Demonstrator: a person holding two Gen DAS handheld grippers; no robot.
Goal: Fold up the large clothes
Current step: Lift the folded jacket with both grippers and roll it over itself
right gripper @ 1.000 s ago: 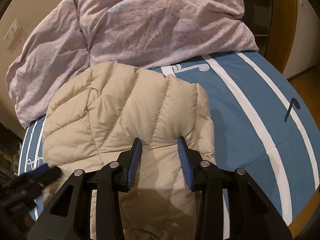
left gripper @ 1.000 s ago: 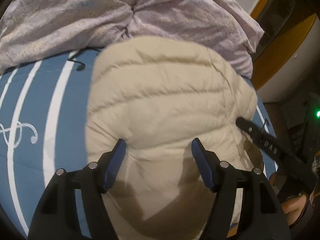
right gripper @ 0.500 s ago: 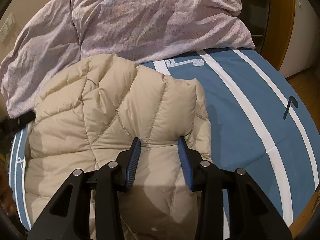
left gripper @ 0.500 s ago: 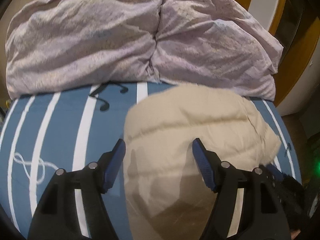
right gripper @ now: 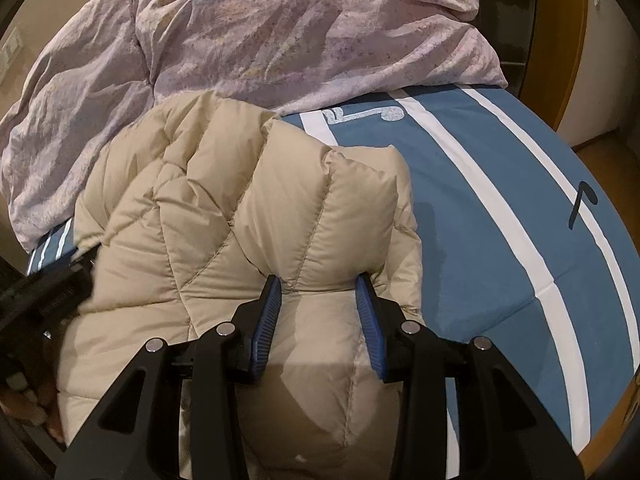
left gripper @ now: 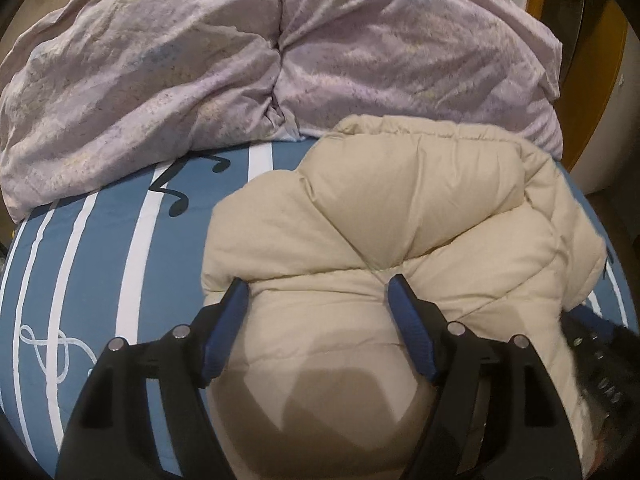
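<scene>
A beige quilted puffer jacket (left gripper: 400, 232) lies bunched on the blue striped bed sheet (left gripper: 100, 240). My left gripper (left gripper: 318, 292) is open, its blue pads either side of a puffy fold at the jacket's near left part. In the right wrist view the jacket (right gripper: 248, 208) fills the middle. My right gripper (right gripper: 318, 288) has its jaws partly apart with a thick fold of jacket between the pads, pressing in on both sides. The other gripper shows as a dark shape at the left edge (right gripper: 44, 292) and, in the left wrist view, at the lower right (left gripper: 600, 356).
A crumpled lilac duvet (left gripper: 240, 60) is piled along the far side of the bed, also in the right wrist view (right gripper: 300, 28). The sheet (right gripper: 500, 220) has white stripes and music notes. A wooden door frame (right gripper: 576, 40) and floor lie to the right.
The left gripper swung and now sits low on the jacket's left part. The jacket has been pulled toward the near edge and bunched up higher. The right gripper's pads stayed on their fold.
</scene>
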